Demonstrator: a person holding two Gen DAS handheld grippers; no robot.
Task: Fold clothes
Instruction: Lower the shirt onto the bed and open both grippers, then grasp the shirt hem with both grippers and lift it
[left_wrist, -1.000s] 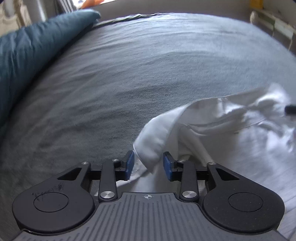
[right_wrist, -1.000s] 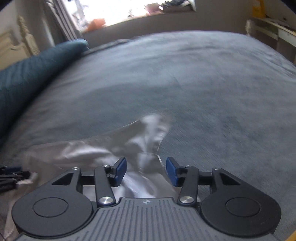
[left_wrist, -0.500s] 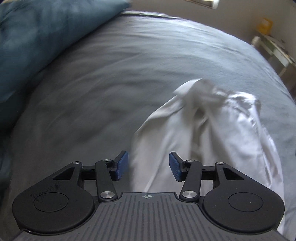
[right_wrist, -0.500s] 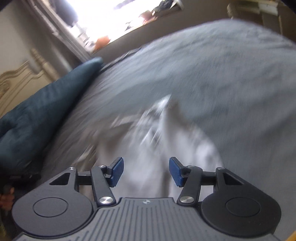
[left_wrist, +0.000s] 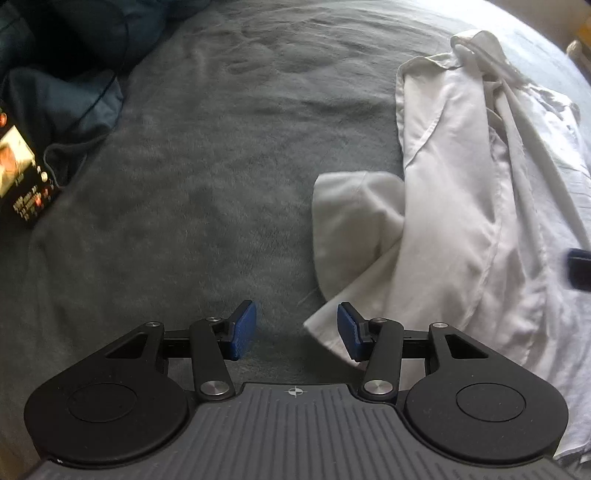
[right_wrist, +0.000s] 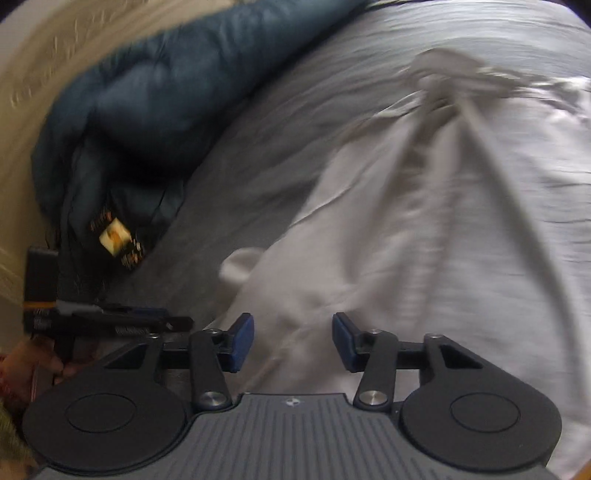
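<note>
Shirt count: one white shirt (left_wrist: 461, 206), crumpled lengthwise on the grey bedspread (left_wrist: 221, 166), collar end far from me, a sleeve or hem corner folded out to its left. One dark blue duvet (right_wrist: 155, 96) bunched at the bed's left edge, one small lit screen (left_wrist: 16, 173) beside it. Two grippers. My left gripper (left_wrist: 295, 330) is about half open, nothing clamped; its right pad sits just over the shirt's near corner, left pad over bare bedspread. My right gripper (right_wrist: 293, 341) hangs over the shirt body, view blurred; jaws closing, cloth seen between them but pads not pressing it, so released. My left gripper also shows at the right view's left edge.
</note>
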